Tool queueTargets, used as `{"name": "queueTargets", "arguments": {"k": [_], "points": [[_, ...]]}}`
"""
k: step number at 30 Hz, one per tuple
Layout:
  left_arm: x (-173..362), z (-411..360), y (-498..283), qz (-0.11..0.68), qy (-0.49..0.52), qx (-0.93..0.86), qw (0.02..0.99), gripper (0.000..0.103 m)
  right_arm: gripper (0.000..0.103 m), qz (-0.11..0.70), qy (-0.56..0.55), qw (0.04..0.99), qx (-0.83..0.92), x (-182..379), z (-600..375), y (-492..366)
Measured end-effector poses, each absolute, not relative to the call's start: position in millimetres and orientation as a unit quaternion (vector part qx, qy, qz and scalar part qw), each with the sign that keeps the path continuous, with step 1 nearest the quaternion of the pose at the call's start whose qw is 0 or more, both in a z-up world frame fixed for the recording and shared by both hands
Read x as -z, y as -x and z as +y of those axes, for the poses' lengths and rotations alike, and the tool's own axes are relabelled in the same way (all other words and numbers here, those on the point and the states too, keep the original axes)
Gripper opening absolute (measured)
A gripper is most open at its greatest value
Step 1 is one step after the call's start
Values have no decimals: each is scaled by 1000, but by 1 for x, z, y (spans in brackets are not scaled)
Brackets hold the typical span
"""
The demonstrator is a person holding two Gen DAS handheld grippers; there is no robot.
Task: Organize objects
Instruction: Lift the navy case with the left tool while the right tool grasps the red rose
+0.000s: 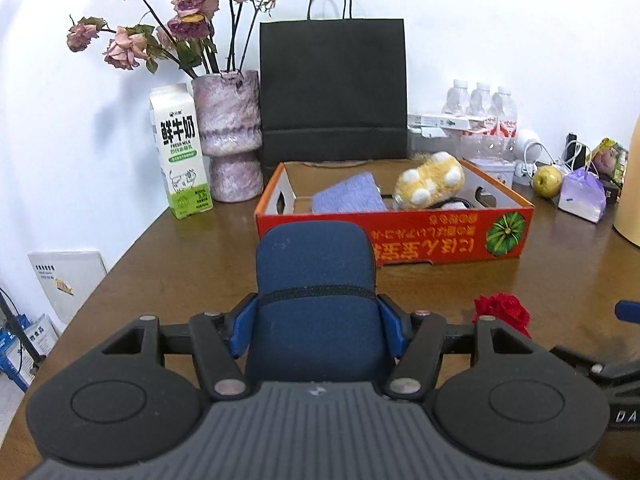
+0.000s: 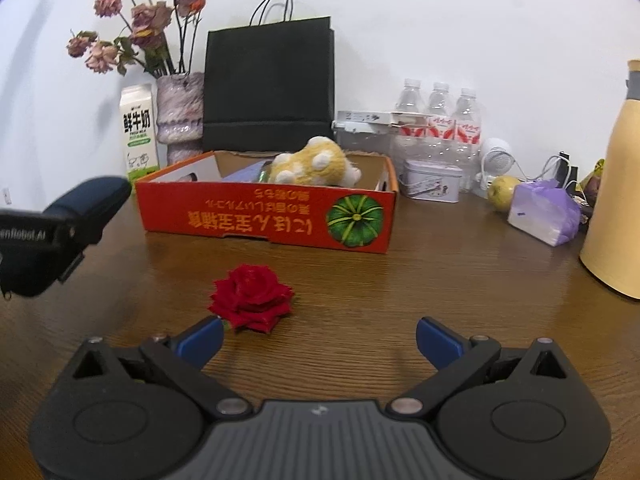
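Note:
My left gripper (image 1: 316, 320) is shut on a dark blue zippered case (image 1: 316, 280) and holds it above the table in front of the red cardboard box (image 1: 400, 240). The box holds a yellow plush toy (image 1: 430, 184) and a purple cloth (image 1: 348, 198). The case also shows at the left of the right wrist view (image 2: 86, 200). A red rose head (image 2: 252, 296) lies on the wooden table (image 2: 400, 288), just ahead of my right gripper's left finger. My right gripper (image 2: 320, 338) is open and empty above the table. The box (image 2: 264, 216) stands beyond the rose.
Behind the box stand a milk carton (image 1: 182, 152), a vase of dried roses (image 1: 230, 136) and a black paper bag (image 1: 334, 88). At the right are water bottles (image 2: 436, 120), a small tin (image 2: 432, 180), a pear (image 2: 502, 192), a purple bag (image 2: 544, 216) and a tall yellow jug (image 2: 616, 184).

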State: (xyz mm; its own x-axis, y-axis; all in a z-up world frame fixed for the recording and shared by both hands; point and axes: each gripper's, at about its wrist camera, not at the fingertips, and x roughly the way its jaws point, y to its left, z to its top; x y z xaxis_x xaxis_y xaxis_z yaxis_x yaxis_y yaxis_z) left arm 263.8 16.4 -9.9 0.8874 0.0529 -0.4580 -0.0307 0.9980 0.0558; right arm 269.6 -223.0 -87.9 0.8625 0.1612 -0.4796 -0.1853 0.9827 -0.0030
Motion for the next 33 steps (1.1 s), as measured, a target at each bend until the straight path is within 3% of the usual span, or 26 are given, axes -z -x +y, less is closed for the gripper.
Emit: {"name": "queueTargets", "arguments": {"k": [17, 27, 29, 31, 33], "points": [[15, 64, -283, 245, 7, -24, 969, 63, 96, 306, -1, 947, -98, 97, -181, -321], [18, 75, -283, 249, 14, -26, 968, 63, 86, 325, -15, 942, -85, 101, -164, -344], [17, 75, -281, 247, 14, -25, 969, 63, 78, 324, -10, 942, -86, 101, -160, -345], [17, 75, -280, 245, 14, -23, 969, 63, 58, 321, -2, 943, -86, 100, -156, -345], [16, 73, -279, 244, 13, -21, 969, 63, 53, 317, 5, 944, -89, 99, -154, -343]]}}
